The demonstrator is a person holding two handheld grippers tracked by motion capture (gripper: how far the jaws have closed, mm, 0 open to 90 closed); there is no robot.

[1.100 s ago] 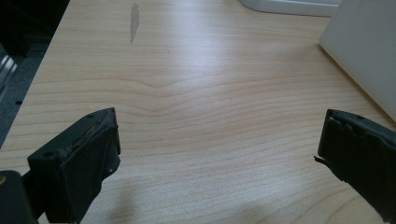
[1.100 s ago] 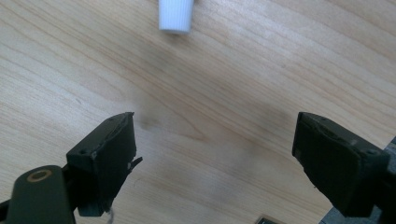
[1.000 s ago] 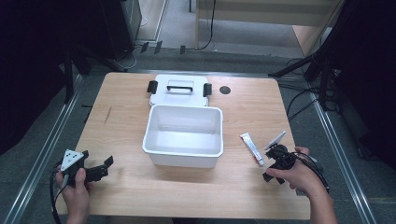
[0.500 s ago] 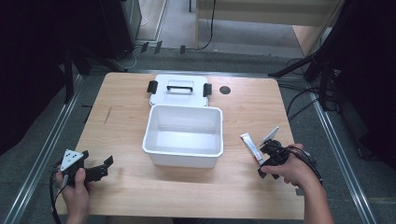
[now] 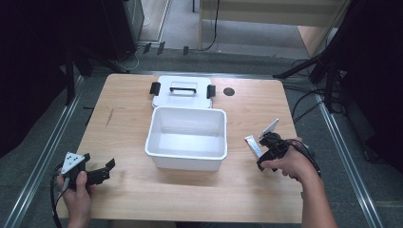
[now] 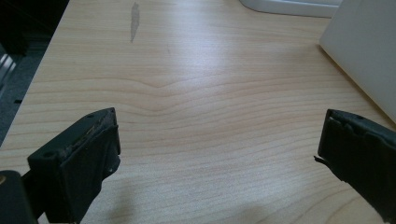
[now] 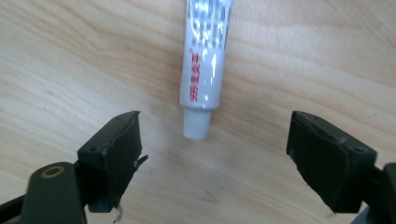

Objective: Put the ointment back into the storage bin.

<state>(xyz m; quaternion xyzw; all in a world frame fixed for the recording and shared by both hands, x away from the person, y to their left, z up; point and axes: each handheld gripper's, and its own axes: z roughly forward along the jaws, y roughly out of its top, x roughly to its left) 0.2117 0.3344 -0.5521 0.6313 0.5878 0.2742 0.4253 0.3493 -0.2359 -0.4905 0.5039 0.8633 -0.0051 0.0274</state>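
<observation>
the right hand-held gripper [image 7: 212, 154] hangs over the tube [image 7: 205, 60] on the worktop [image 5: 128, 118], jaws wide, just closing a little, gripping nothing; the cap sits between them, untouched. the tube lies right of the bin [image 5: 187, 137]. to grip well, i'd push forward so the pads straddle the body, not the slippery cap, then close squarely across it. the left hand-held gripper [image 6: 219, 154] rests open and empty at the near left. the right gripper view shows red print and the cap; the high view shows the lid [image 5: 183, 90] behind the bin.
</observation>
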